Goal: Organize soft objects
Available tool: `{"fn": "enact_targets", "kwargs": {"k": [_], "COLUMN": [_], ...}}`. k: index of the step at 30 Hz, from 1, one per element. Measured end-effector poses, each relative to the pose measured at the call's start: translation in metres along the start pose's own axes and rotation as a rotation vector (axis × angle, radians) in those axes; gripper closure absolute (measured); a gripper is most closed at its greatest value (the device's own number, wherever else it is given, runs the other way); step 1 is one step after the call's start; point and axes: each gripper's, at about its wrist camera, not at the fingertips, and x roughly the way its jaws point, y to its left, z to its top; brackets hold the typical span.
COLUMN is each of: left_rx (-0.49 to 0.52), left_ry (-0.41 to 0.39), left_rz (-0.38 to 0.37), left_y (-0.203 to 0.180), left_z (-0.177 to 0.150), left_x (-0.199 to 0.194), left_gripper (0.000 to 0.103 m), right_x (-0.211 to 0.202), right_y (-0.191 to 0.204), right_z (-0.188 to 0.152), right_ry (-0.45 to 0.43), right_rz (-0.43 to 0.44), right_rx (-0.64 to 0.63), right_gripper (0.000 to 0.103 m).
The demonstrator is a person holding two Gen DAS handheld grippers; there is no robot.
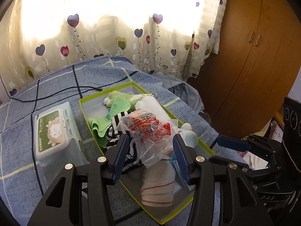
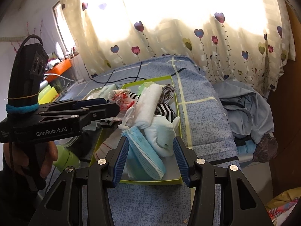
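Lying in a green-rimmed box (image 1: 131, 83) on the blue checked bedspread (image 1: 56, 86), the soft things overlap so that few show whole. A clear plastic bag (image 1: 148, 130) with red print too crumpled to read sits between the pads of the left gripper (image 1: 150, 150), which stand apart from it, released. Beneath it a white sock with red stripes (image 1: 158, 186) points toward 6 o'clock; a striped black-and-white cloth (image 1: 114, 130) is mostly buried at 9 o'clock of the bag. At 9 o'clock of the box a wipes pack (image 1: 54, 130) shows a sheep drawing; its text is illegible. From the right wrist, the right gripper (image 2: 150, 156) hangs unclenched over a blue face mask (image 2: 144, 154) and a white mask (image 2: 161, 137), touching neither. "GenRobot.AI" reads on the left gripper's side, the hand (image 2: 49, 156) holding it partly hidden.
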Motion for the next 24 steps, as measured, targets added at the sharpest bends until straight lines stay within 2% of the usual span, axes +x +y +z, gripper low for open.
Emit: {"fn": "enact_targets", "kwargs": {"k": [14, 18, 24], "left_rx": [-0.021, -0.026, -0.046], "left_ry": [-0.037, -0.052, -0.079], "left_rz": [0.023, 0.048, 0.097], "left_y": [0.005, 0.005, 0.010], "left_z": [-0.013, -0.020, -0.037], "left_x": [-0.033, -0.048, -0.073], "left_gripper": [0.053, 0.053, 0.053], "right_x": [-0.010, -0.013, -0.016], "right_y": [0.023, 0.036, 0.059], "right_z": [0.003, 0.002, -0.004], "right_ry": [0.000, 0.003, 0.021], "right_rz": [-0.009, -0.016, -0.029], "right_rx": [-0.041, -0.066, -0.107], "right_gripper": [0.054, 0.047, 0.044]}}
